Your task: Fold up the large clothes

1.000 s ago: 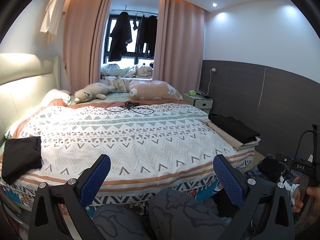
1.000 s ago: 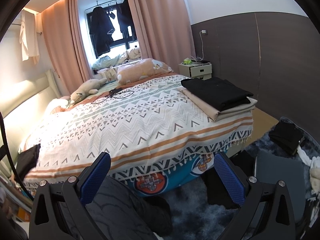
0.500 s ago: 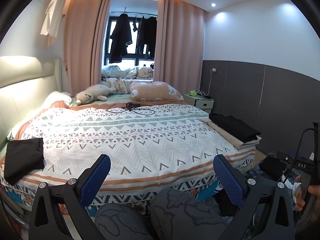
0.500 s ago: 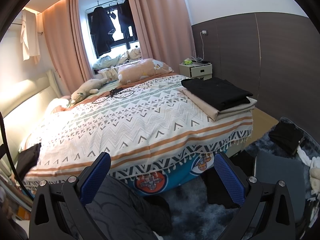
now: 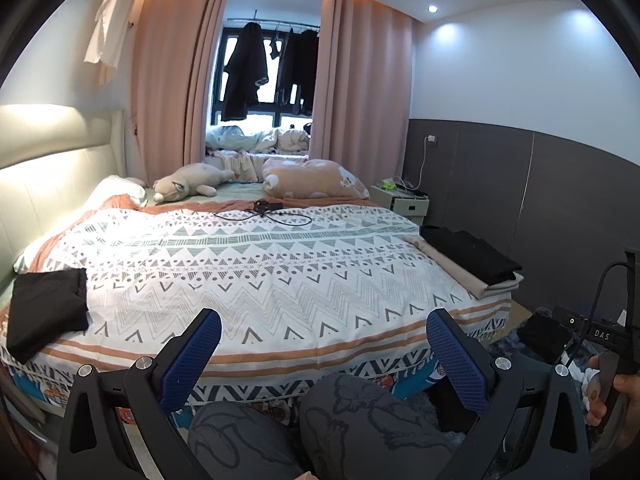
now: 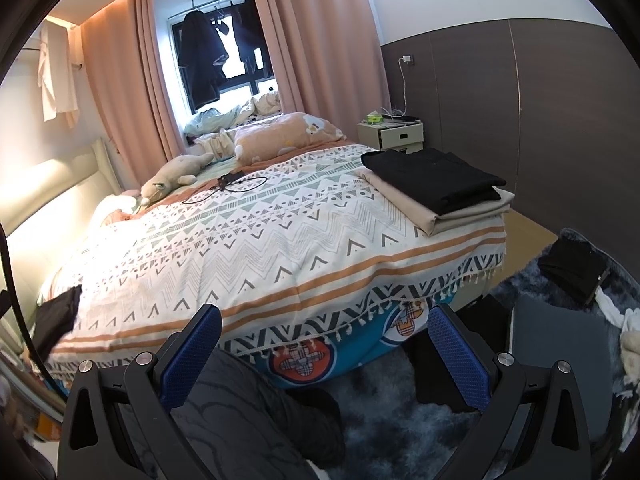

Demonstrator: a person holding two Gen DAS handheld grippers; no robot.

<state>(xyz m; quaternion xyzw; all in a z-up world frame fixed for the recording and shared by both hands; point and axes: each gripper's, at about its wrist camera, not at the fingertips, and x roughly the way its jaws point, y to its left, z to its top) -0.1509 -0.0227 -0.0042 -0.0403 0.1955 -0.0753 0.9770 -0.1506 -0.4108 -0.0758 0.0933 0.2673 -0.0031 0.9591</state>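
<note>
Folded black garment (image 5: 470,255) on a folded beige cloth (image 6: 432,208), stacked at the right foot corner of the bed; a second folded black piece (image 5: 46,310) lies at the left edge. Middle of the zigzag-patterned white bedspread (image 5: 256,280) bare. Dark clothes heaped on the blue shag rug (image 6: 574,270) to the right.

Left gripper (image 5: 323,344): blue-padded fingers spread wide, nothing between them. Right gripper (image 6: 324,346): same, spread and empty, held low over the person's knees.

Change over the last second: left view has risen slightly, more bedspread in sight; right view almost fixed. No cloth touched. Reads as a pause between garments; next piece likely comes from the floor heap.
</note>
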